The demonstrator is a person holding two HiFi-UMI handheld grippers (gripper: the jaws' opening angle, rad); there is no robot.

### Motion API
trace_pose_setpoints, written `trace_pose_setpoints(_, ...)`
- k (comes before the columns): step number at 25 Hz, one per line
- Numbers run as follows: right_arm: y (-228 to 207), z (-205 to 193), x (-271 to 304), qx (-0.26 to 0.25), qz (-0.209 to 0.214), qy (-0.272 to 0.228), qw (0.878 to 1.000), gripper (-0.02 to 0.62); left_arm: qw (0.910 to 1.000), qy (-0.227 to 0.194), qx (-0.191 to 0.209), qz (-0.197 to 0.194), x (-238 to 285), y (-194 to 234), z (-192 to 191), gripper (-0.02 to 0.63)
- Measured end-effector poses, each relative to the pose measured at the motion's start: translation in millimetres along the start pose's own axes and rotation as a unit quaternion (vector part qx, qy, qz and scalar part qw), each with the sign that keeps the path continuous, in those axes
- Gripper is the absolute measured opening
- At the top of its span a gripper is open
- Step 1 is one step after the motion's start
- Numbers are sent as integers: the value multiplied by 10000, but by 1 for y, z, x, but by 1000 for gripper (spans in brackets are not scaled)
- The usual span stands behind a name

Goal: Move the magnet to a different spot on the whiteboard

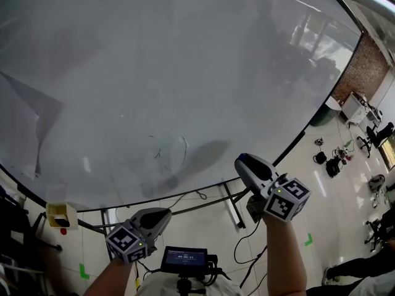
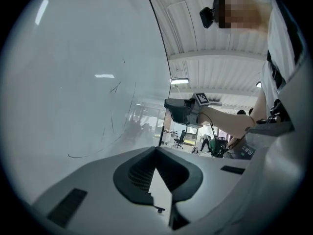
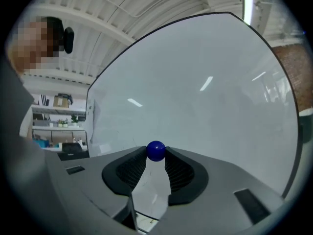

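The whiteboard fills most of the head view, and it also shows as the whiteboard in the right gripper view. A small blue ball magnet sits pinched between the tips of my right gripper, off the board's surface. In the head view the right gripper hangs by the board's lower right edge. My left gripper is lower, below the board's bottom edge. Its jaws meet at the tips with nothing between them, left gripper. The right gripper also shows from the side in the left gripper view.
Faint pen marks lie low on the board. Under it are the stand's legs, a yellow box at left and a small screen near my body. Chairs and cables stand on the floor at right.
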State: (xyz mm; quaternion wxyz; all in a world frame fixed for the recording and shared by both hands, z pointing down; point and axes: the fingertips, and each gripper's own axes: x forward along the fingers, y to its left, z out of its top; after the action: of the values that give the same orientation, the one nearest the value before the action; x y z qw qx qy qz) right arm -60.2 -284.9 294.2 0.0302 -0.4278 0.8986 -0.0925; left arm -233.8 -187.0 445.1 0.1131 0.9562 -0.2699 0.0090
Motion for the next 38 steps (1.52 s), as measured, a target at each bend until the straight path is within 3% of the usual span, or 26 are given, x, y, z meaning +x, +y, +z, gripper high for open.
trace_pose_setpoints(4, 6, -13, -13, 659, 277, -233, 9972, 138, 10000, 20, 27, -87, 7, -3, 3, 8)
trace_pose_setpoints(8, 8, -27, -26, 886, 381, -246, 9950, 138, 9999, 33, 11, -109, 11, -9, 1, 8)
trace_pose_setpoints(21, 13, -64, -74, 706, 1192, -335, 9898, 140, 9993, 94, 215, 305, 35, -40, 8, 8)
trace_pose_setpoints(32, 4, -112, -132, 690, 1624, -467, 9832, 140, 9922, -250, -490, 1120, 38, -57, -1, 8)
trace_pose_setpoints(38, -8, -124, -174, 728, 1576, -577, 9831, 140, 9927, 41, -300, 1166, 54, -90, -19, 8)
